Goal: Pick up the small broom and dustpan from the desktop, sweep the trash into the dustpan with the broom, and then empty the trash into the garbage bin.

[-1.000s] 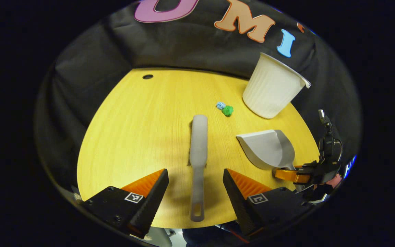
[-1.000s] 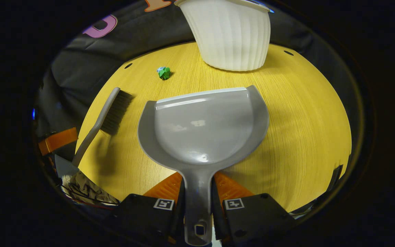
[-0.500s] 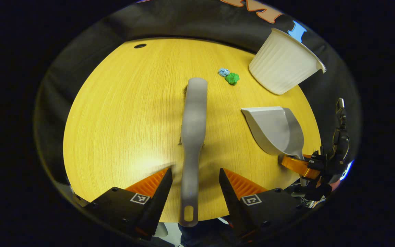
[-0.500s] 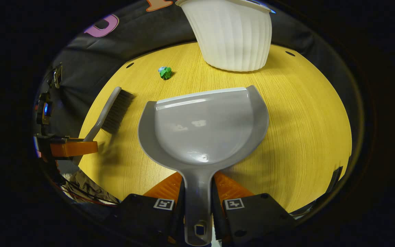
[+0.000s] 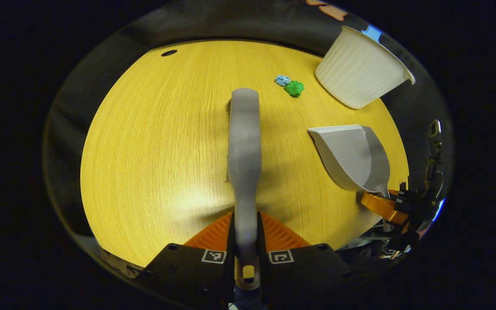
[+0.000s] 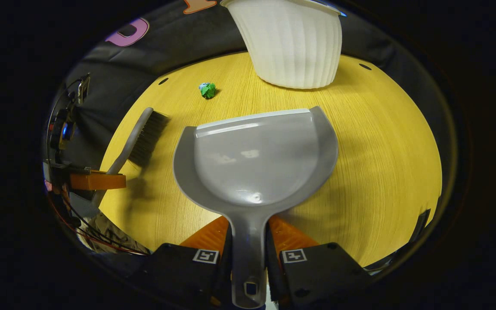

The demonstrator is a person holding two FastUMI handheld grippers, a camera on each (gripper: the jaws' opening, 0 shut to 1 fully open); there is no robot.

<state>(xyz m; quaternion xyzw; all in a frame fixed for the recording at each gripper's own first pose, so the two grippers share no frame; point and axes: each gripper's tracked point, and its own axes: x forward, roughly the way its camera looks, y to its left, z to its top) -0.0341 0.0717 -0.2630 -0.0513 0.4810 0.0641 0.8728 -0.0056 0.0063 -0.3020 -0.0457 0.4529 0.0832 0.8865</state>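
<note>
My left gripper (image 5: 245,241) is pinched tight on the grey plastic handle of the small broom (image 5: 243,142); its bristles (image 6: 147,140) are mostly hidden under the flat back. My right gripper (image 6: 248,245) clamps the smooth grey dustpan (image 6: 254,159) by its handle, pan resting on the wood-grain desktop (image 5: 153,142). Two crumpled scraps, blue (image 5: 281,80) and green (image 5: 294,88), lie near the ribbed white garbage bin (image 6: 293,43), whose rim is cut off.

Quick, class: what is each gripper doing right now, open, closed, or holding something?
Left gripper: closed on the broom handle.
Right gripper: closed on the dustpan handle.
</note>
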